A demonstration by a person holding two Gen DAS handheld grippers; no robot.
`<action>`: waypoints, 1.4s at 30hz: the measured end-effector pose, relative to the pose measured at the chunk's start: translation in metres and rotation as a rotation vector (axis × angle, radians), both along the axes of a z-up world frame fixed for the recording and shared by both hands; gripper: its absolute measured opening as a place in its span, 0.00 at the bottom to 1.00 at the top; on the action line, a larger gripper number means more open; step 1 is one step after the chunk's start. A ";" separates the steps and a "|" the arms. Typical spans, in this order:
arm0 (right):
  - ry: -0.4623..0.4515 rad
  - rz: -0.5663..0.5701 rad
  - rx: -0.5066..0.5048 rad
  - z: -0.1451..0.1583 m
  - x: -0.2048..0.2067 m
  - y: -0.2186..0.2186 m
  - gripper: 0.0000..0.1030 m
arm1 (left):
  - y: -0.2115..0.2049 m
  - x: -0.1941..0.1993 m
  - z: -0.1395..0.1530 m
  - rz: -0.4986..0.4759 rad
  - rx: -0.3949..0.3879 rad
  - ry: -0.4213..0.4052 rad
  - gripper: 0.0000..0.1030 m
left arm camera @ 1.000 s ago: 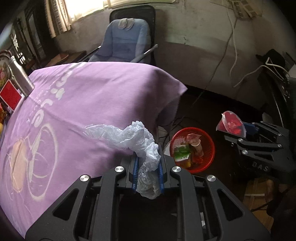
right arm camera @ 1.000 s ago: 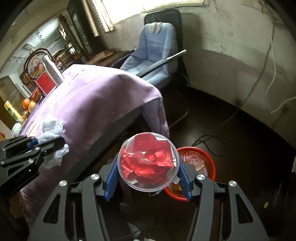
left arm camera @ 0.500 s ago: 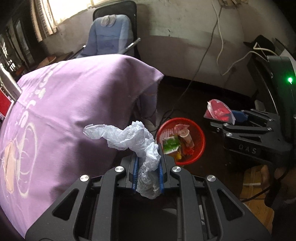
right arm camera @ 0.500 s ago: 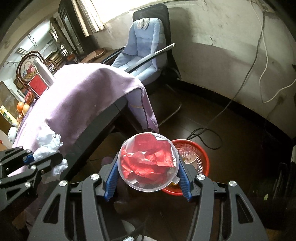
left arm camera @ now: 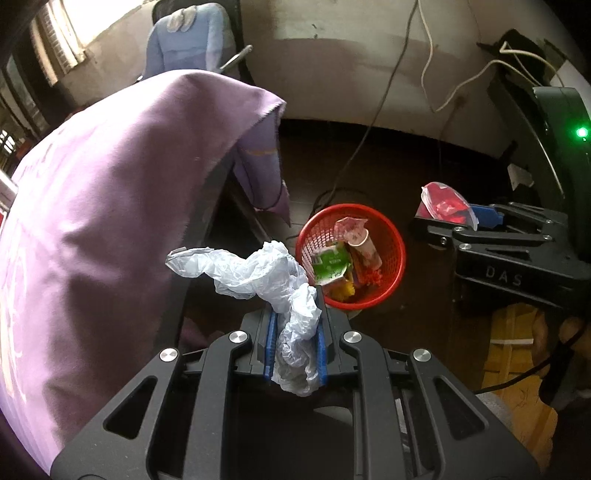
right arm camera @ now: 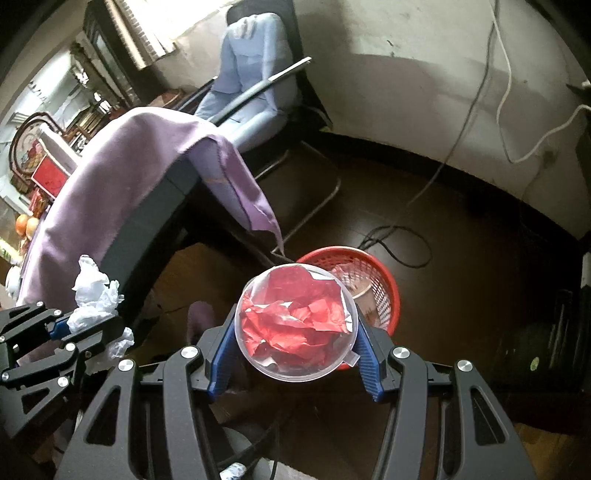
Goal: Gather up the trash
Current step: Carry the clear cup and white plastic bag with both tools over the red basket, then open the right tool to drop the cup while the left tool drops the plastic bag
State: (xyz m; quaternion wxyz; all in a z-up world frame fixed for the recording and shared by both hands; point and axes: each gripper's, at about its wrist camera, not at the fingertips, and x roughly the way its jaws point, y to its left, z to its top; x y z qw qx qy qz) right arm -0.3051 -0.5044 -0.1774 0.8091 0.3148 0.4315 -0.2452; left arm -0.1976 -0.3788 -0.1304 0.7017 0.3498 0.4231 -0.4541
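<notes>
The left gripper (left arm camera: 295,341) is pinching a crumpled white plastic bag (left arm camera: 266,275) at lower centre of its frame; light and limp, it is likely to cling. The right gripper (right arm camera: 295,352) is clasping a clear cup of red wrappers (right arm camera: 297,323) by its sides; thin-walled, probably crushable; the red basket (left arm camera: 395,254) is sitting right of centre.

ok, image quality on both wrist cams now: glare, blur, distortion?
Left wrist: window blown out, floor dark, red basket and white plastic bag sharp, edges bowed by fisheye. Right wrist: window overexposed, clear cup crisp, lower right near black.
</notes>
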 end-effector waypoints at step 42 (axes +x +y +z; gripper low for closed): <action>0.195 -0.149 0.277 -0.174 0.017 -0.058 0.55 | -0.109 0.021 -0.182 -0.030 0.217 0.135 0.18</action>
